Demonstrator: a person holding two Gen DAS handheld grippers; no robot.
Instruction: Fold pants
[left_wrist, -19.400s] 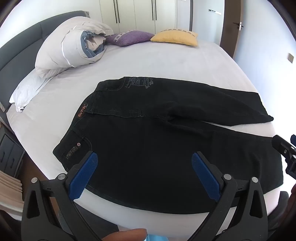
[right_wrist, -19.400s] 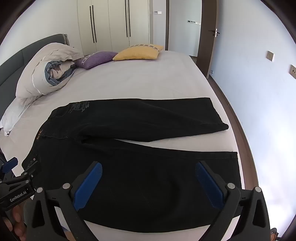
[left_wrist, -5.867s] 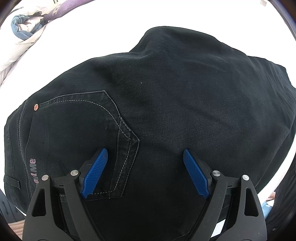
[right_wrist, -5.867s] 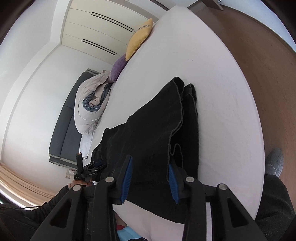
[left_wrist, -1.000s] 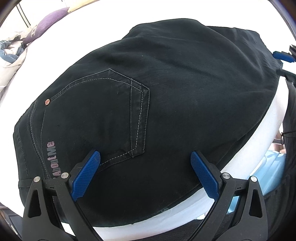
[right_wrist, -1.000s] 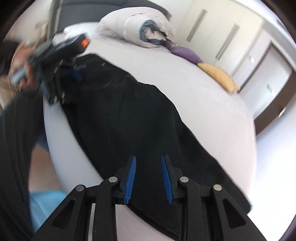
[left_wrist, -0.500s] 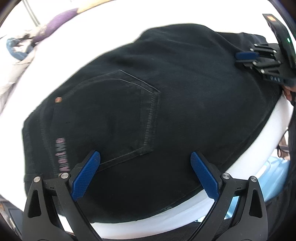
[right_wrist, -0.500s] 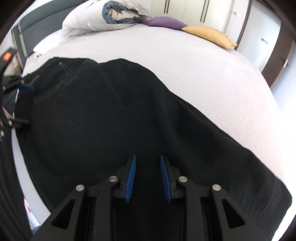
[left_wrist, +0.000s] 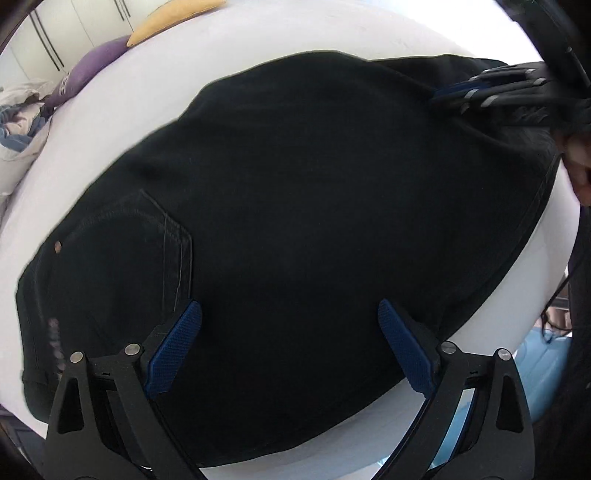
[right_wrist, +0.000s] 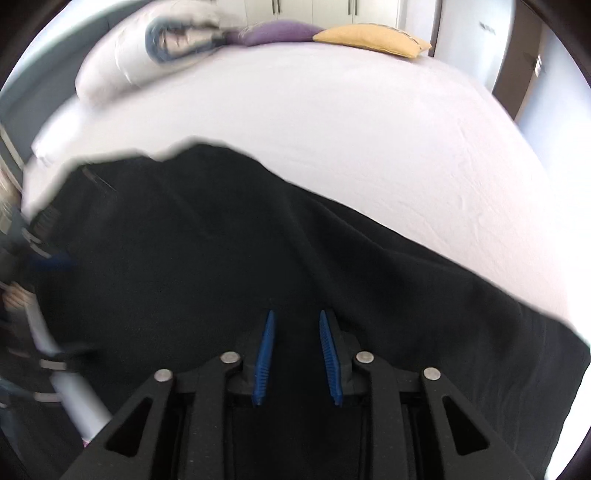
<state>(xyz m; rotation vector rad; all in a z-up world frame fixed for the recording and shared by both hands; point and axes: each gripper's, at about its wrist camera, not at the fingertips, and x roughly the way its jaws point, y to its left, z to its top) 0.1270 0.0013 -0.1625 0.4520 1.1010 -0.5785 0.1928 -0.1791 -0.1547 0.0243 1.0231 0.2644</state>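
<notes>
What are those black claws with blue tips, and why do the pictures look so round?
They are two grabbing tools, one in each of a person's hands. Each carries a tiny wide-eyed camera looking along its fingers, which bends the picture round. One picture comes from the left gripper, the other from the right gripper. Black pants lie on a white bed, with a purple cushion and a yellow cushion far off. The left gripper is wide open, holding nothing. The right gripper's fingers are close together; whether they pinch cloth I cannot tell.
</notes>
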